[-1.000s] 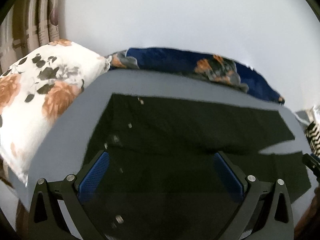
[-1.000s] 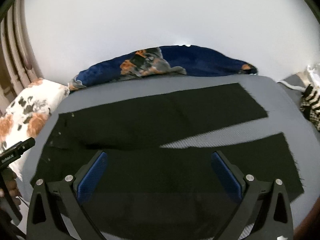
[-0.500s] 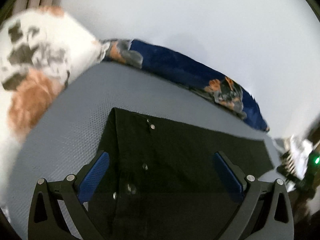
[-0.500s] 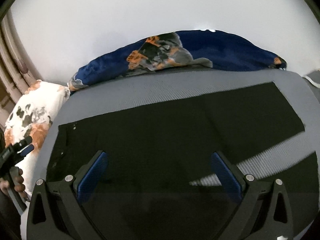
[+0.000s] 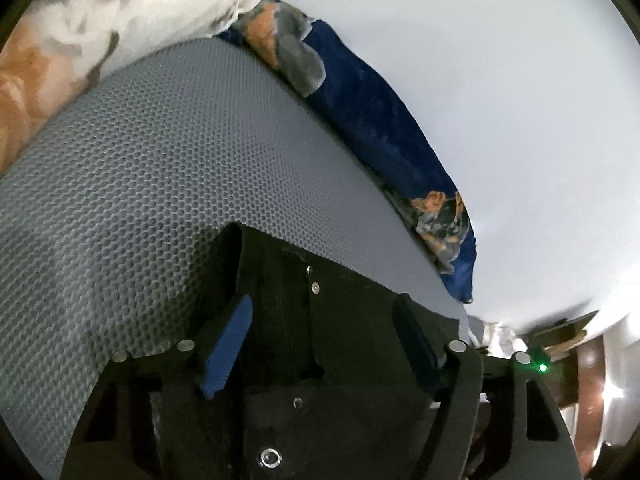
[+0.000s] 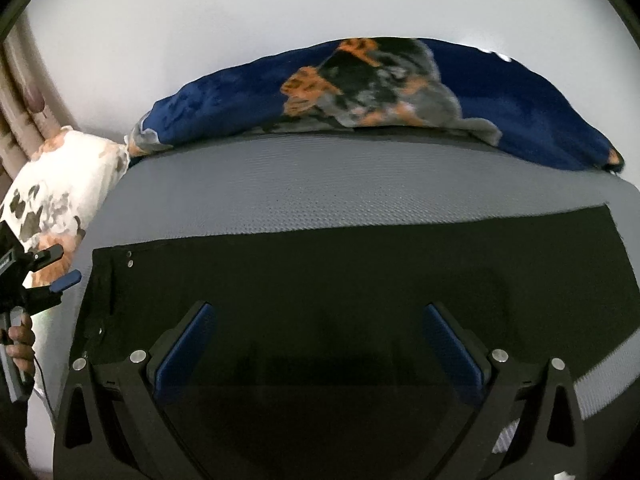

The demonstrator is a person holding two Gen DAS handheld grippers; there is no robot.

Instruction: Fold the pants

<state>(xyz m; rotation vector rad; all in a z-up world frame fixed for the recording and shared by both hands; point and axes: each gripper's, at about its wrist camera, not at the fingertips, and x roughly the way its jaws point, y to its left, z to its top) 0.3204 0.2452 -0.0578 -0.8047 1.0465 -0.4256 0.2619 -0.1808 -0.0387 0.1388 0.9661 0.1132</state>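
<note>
Both grippers have dropped close to the pants point(image 6: 320, 272) — left gripper point(image 5: 324, 336) closing around the waistband, right gripper point(image 6: 320, 344) spread, empty; grab starting.

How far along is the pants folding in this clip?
Done: the black pants lie flat on the grey mattress, apparently already folded leg over leg, though that is hard to confirm. In hand: the left gripper is at the waistband, jaws closing with fabric between them; the right gripper hangs open over the middle of the pants. Left: gripping and folding the pants across their length.
</note>
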